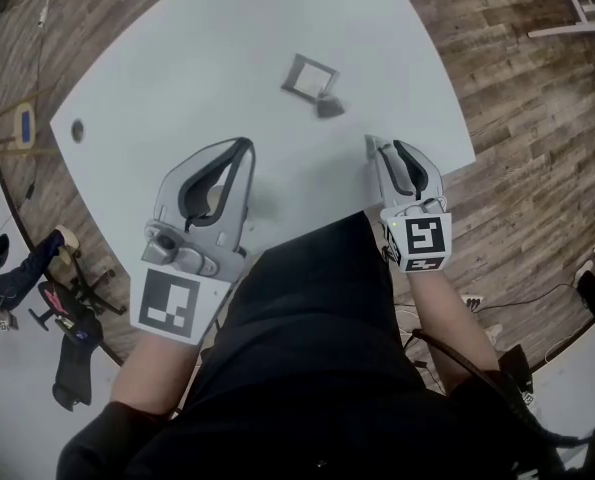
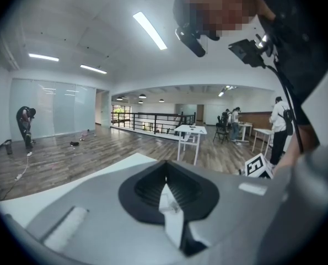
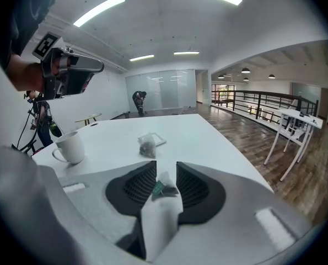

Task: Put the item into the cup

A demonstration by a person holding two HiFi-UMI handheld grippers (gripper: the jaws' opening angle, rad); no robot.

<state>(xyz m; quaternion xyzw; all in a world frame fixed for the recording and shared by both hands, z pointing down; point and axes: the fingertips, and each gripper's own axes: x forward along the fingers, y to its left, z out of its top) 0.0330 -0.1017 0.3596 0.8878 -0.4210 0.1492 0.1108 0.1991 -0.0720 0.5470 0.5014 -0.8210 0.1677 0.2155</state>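
A smooth, rounded white cup [image 3: 71, 147] stands near a crinkly translucent sachet [image 3: 147, 146].

One cup [image 3: 70, 147], one tea bag [image 3: 147, 146], one table [image 3: 199, 131]

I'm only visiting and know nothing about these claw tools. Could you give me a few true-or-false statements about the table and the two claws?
1. A white cup stands on the table. True.
2. The right gripper has its jaws pressed together. False: they stand apart, with a small green-tagged bag in the gap.
3. The tea bag farther out is already in the cup. False: it lies on the table, apart from the cup.
4. The left gripper has jaws that meet at their tips. True.
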